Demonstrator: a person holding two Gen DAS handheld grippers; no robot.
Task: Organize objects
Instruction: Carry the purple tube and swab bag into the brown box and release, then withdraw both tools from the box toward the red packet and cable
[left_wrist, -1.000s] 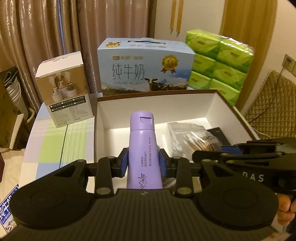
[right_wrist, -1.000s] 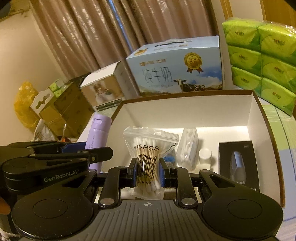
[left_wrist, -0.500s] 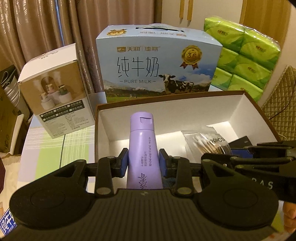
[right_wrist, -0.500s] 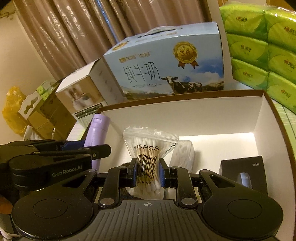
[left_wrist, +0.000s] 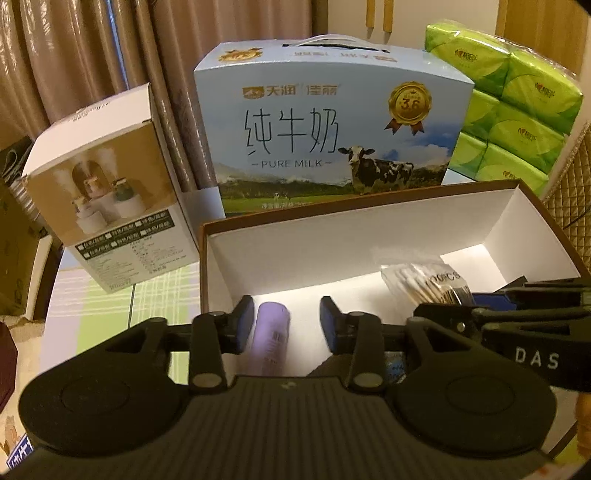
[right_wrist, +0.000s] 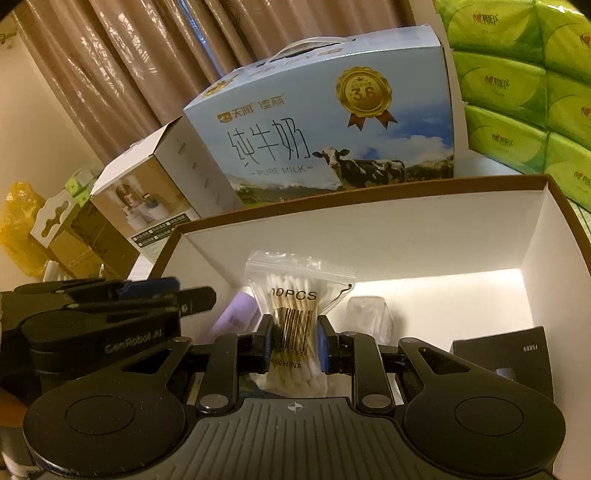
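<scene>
A brown-rimmed white box (left_wrist: 332, 242) stands open in front of both grippers. My left gripper (left_wrist: 287, 325) is open over the box's left end. The purple bottle (left_wrist: 269, 341) lies loose below it, between the pads but not gripped; it also shows in the right wrist view (right_wrist: 236, 315). My right gripper (right_wrist: 294, 343) is shut on a clear bag of cotton swabs (right_wrist: 295, 306) and holds it over the middle of the box (right_wrist: 406, 229). The bag also shows in the left wrist view (left_wrist: 424, 282).
Inside the box lie a black packet (right_wrist: 506, 354) at the right and a clear plastic pack (right_wrist: 364, 317). Behind the box stand a blue milk carton (left_wrist: 332, 122), a white humidifier box (left_wrist: 107, 192) and green tissue packs (left_wrist: 517, 110). A checked tablecloth (left_wrist: 92, 306) covers the table.
My left gripper has opened and let go of the purple bottle, which has dropped into the box. Both grippers have moved forward over the box. The right still holds the swab bag.
</scene>
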